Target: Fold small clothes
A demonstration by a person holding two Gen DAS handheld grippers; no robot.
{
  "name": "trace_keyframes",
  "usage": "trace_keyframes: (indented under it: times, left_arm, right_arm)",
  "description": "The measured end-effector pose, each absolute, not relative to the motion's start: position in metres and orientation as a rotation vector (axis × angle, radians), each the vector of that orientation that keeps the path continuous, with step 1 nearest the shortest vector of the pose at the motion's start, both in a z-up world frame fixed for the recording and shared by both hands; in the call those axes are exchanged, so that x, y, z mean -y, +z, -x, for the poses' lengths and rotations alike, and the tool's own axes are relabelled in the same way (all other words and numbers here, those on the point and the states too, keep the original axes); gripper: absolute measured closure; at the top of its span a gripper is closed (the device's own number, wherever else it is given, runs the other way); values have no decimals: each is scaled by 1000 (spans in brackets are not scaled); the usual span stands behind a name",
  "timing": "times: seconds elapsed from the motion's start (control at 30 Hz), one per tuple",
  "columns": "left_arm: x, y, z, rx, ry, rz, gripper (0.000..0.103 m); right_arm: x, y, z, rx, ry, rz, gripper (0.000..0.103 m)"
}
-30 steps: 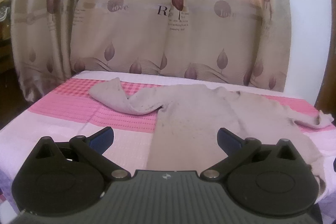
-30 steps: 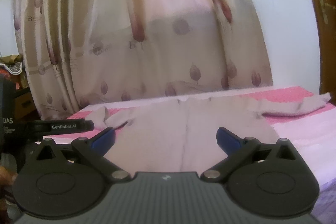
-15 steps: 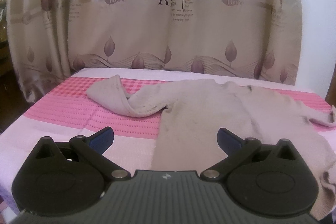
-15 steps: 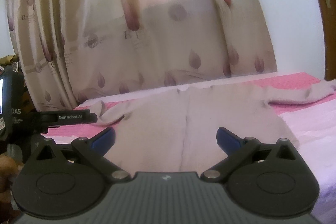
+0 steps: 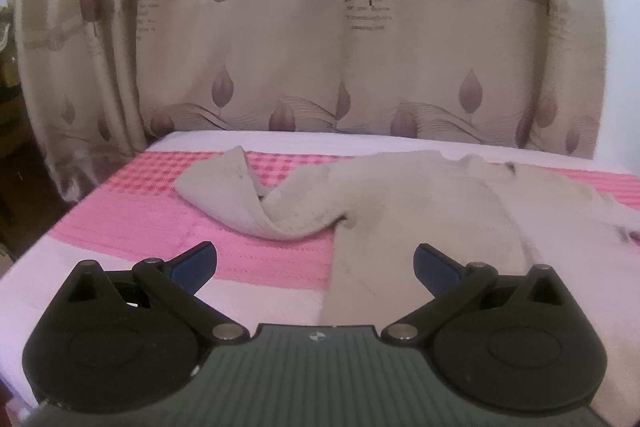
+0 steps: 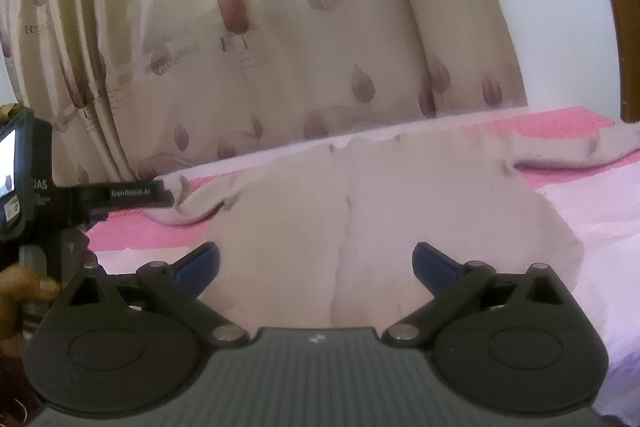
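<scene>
A small beige knitted sweater [image 5: 420, 211] lies spread flat on a pink and white bed cover [image 5: 132, 227]. Its left sleeve [image 5: 240, 199] is bent and twisted back on itself. In the right wrist view the sweater body [image 6: 360, 211] lies straight ahead, with the right sleeve [image 6: 568, 151] stretched out to the right. My left gripper [image 5: 316, 263] is open and empty, hovering over the sweater's lower left edge. My right gripper [image 6: 316, 263] is open and empty above the sweater's hem.
A beige curtain [image 5: 320, 47] with leaf prints hangs behind the bed. The left gripper's body [image 6: 36, 187] and a hand show at the left of the right wrist view. A wooden door frame [image 6: 624, 7] stands at the far right.
Both grippers have moved forward and closer to the sweater, which now looks larger. The left view has shifted toward the bent left sleeve. The jaws have stayed open.
</scene>
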State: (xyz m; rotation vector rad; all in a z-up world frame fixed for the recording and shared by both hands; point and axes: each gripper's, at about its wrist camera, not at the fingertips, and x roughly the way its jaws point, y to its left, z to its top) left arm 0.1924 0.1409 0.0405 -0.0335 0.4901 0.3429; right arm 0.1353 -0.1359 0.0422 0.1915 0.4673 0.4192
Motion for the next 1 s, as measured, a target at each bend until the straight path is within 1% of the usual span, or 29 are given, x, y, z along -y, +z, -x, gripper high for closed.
trace_keyframes:
  times: [0.17,0.37,0.53,0.63,0.7,0.73,0.9,0.93,1.0]
  left_arm:
    - [-167,45,-223,-502,371,-5,0]
    - [-225,64,-286,-520,399,-101,0]
    - [-257,63,-365,-619,363,-302,0]
    - [-279,54,-417,-739,329,-331,0]
    - [-290,42,-444,-814,320,-353,3]
    - [-294,36,-454,-842,332,-368,6]
    - [-306,8,-485,-967,348,-421,7]
    - [-309,4,-487,-982,353,-427,11]
    - [-316,2,-486,-1000,351,-400,35]
  right_arm:
    - [137,33,-144,-498,416,-198,0]
    - [141,22,-154,-530,405,-214,0]
    - [140,9,-162,-570,398,-230,0]
    - [141,1,-168,-600,386,-233,0]
    - [145,-4,-170,-615,373,-240,0]
    - [148,-5,-172,-622,365,-245,0]
    - [154,-14,-181,-647,331,-255,0]
    - [155,-15,-182,-649,330,-255,0]
    - [153,-15,-184,-648,330,-246,0]
